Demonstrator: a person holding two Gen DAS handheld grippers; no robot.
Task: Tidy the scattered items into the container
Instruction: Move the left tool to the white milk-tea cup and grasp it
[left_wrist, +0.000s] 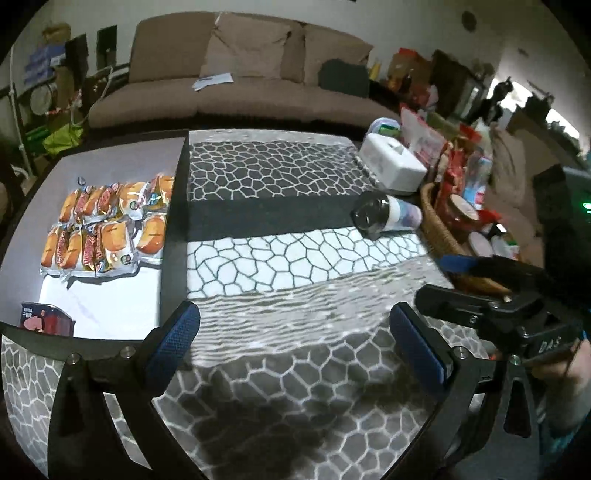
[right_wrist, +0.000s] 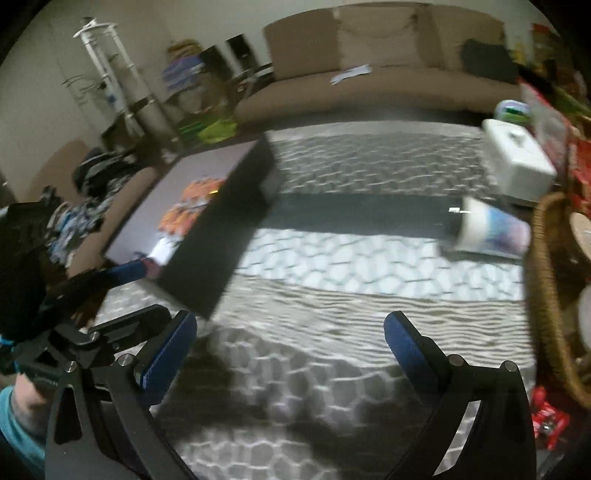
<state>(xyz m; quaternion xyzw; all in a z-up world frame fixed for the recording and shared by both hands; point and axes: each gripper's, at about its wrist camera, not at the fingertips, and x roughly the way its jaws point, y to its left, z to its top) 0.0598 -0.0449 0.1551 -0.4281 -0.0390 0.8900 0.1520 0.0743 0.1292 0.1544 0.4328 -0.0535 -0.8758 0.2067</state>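
A black-walled box (left_wrist: 173, 236) with a pale floor stands at the left of the patterned table. Inside it lie several orange snack packs (left_wrist: 107, 229) in rows and a red packet (left_wrist: 44, 319) in the near corner. A jar with a black lid (left_wrist: 386, 218) lies on its side on the cloth, to the right of the box. My left gripper (left_wrist: 294, 314) is open over bare cloth, nothing between its blue pads. My right gripper (right_wrist: 290, 321) is open as well and empty, low over the near cloth. The right wrist view is blurred; the box (right_wrist: 221, 221) and jar (right_wrist: 491, 232) show there.
A wicker basket (left_wrist: 439, 229) full of packets stands at the table's right edge, a white tissue box (left_wrist: 391, 162) behind the jar. A brown sofa (left_wrist: 236, 88) runs along the far side. A person's hand (left_wrist: 576, 373) holds the other gripper at right.
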